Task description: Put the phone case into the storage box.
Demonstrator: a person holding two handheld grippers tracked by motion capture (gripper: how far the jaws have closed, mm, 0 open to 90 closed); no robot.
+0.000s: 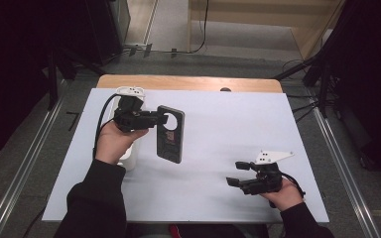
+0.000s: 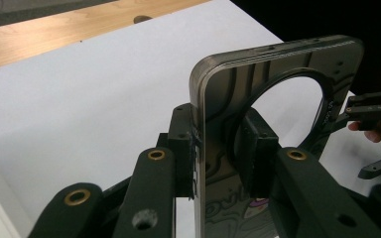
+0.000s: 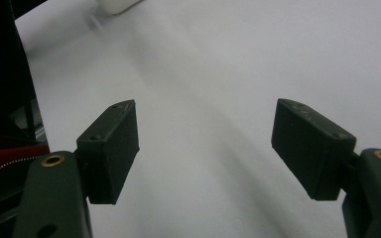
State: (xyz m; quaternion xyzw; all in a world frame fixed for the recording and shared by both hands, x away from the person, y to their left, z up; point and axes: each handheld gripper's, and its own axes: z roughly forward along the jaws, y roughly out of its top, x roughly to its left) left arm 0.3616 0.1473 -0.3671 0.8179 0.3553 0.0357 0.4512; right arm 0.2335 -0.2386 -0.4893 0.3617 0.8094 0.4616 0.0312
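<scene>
A dark phone case (image 1: 170,134) with a large round camera cutout is held off the white table cover (image 1: 238,129) by the left gripper (image 1: 155,118), at the left of the table and toward the far side. In the left gripper view the two pads (image 2: 258,148) are seen pressed onto the case's thin wall, one on each face, just below the round cutout. The case (image 2: 278,99) is thus pinched near its upper end, and its long axis is seen in the high view running roughly near-to-far, with the free end hanging toward the near side.

The right gripper (image 1: 238,173) is held low at the near right, with its jaws spread and nothing between them; only bare white cover (image 3: 208,74) is seen past its pads (image 3: 111,148). It is pointed leftward, and the case lies to its left and farther off, well apart.

Any handover is judged to turn on this: the free near end of the case is the part closest to the right gripper and is the end left open for a second grip. A white object (image 1: 129,91) is seen behind the left hand (image 1: 113,141); what it is cannot be told.
</scene>
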